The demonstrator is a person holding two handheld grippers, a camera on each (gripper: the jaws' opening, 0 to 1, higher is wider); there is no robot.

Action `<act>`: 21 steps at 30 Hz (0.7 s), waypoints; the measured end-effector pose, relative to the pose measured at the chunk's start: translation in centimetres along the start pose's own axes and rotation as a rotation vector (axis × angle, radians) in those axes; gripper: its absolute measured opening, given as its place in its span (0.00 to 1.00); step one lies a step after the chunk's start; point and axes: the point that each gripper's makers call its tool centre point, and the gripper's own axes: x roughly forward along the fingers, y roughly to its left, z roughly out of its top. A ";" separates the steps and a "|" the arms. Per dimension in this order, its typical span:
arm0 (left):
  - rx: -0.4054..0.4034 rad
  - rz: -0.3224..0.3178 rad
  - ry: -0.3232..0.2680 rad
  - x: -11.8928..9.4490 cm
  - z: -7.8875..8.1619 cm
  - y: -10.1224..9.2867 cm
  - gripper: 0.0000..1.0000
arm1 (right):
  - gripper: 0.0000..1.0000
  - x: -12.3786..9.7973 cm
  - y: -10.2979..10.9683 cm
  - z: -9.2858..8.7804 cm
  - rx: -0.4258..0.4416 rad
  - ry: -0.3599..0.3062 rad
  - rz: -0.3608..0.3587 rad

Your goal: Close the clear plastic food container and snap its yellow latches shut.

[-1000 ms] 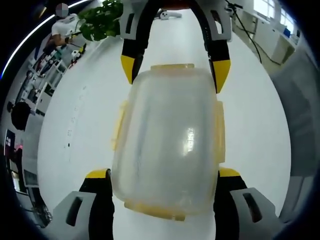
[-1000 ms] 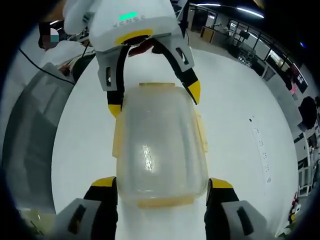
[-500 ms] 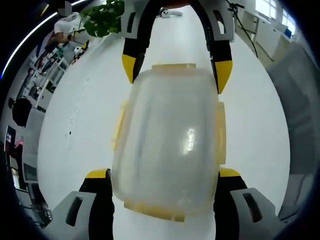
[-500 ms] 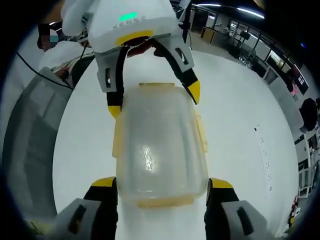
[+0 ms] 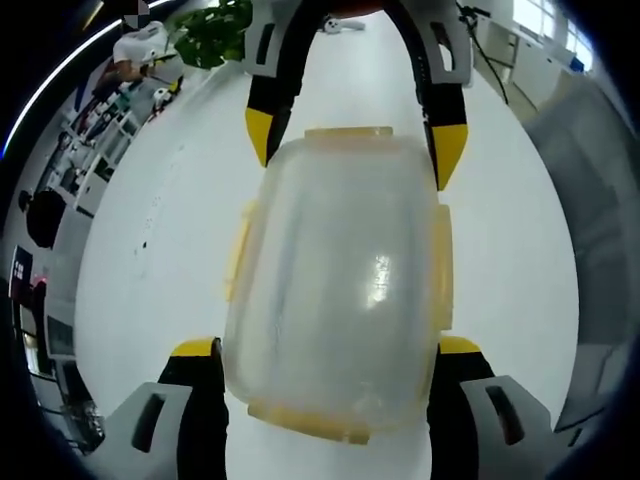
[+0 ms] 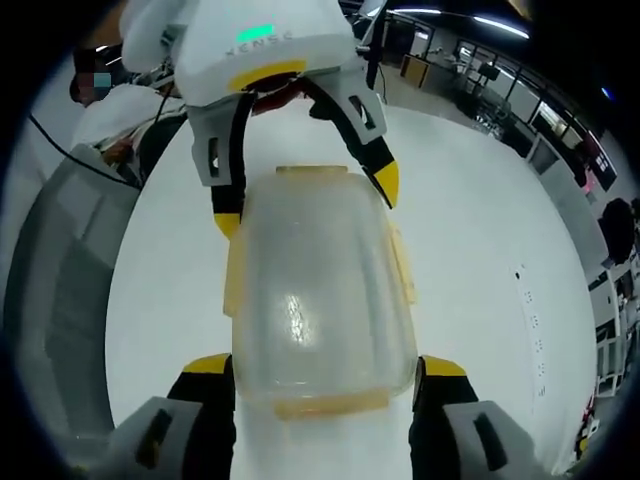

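The left gripper (image 5: 318, 355) is straddling one end of the container (image 5: 340, 285), its yellow-tipped jaws spread wide and flanking the walls; whether they are pressing on it is unclear. The right gripper (image 6: 325, 372) is flanking the opposite end likewise. The container is a rounded rectangular box of cloudy clear plastic, lid on, with yellow latches (image 5: 441, 262) lying along its sides, and it is sitting on a smooth white table (image 5: 160, 250). A green plant (image 5: 215, 20) is standing farther off. Compared with a second ago, grippers and container are sitting unchanged; only the background is shifting slightly.
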 end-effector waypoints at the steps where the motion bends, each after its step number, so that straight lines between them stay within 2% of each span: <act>1: 0.000 0.000 0.000 -0.1 -0.3 0.0 0.80 | 0.70 0.1 0.1 0.3 0.000 -0.001 -0.001; 9: -0.012 0.007 -0.010 -0.6 -1.6 0.2 0.81 | 0.70 0.7 0.2 1.4 -0.006 0.001 -0.002; 21: -0.025 0.009 -0.016 -0.5 -2.0 1.1 0.81 | 0.70 1.0 -0.7 2.0 -0.017 0.016 -0.001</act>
